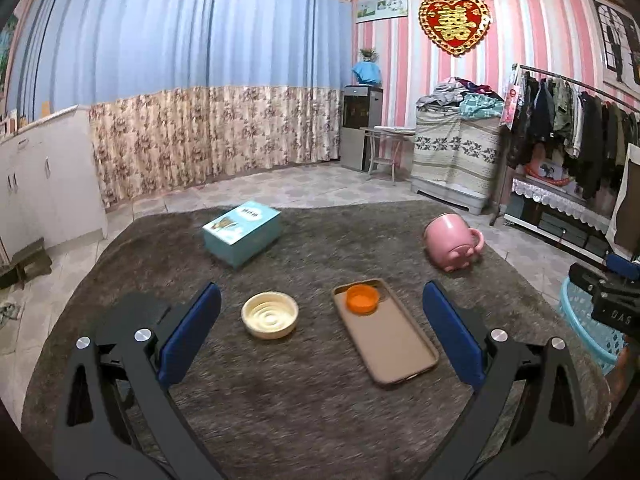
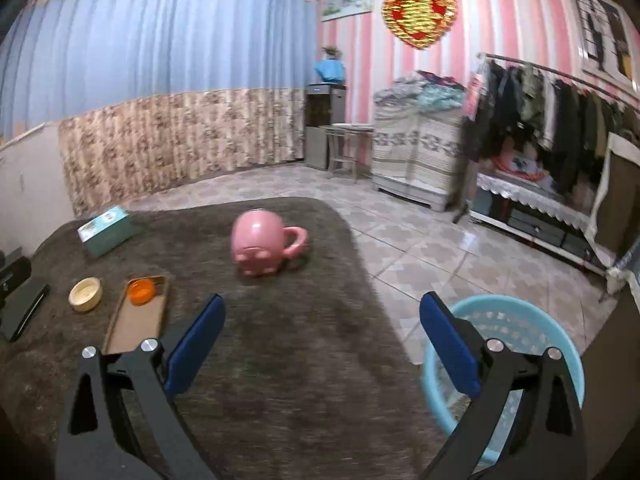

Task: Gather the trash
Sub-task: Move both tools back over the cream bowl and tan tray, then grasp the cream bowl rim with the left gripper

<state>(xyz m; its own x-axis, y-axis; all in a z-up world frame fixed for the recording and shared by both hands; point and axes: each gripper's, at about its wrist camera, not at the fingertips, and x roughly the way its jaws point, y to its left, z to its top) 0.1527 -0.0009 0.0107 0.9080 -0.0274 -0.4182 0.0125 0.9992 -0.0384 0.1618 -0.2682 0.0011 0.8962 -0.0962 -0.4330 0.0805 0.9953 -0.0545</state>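
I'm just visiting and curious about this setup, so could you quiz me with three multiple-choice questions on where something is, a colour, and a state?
1. Where is the small orange plastic cap?
A. inside the tan phone case
B. on the teal cardboard box
C. in the light blue plastic basket

2. What colour is the ceramic mug?
A. green
B. pink
C. white

3. How is the mug lying?
A. upright
B. tipped on its side
C. stacked on the cream round lid

Answers: 1 A, the cap sits in the case's top end. 2 B, it is plainly pink. 3 B, its handle points sideways on the grey rug.
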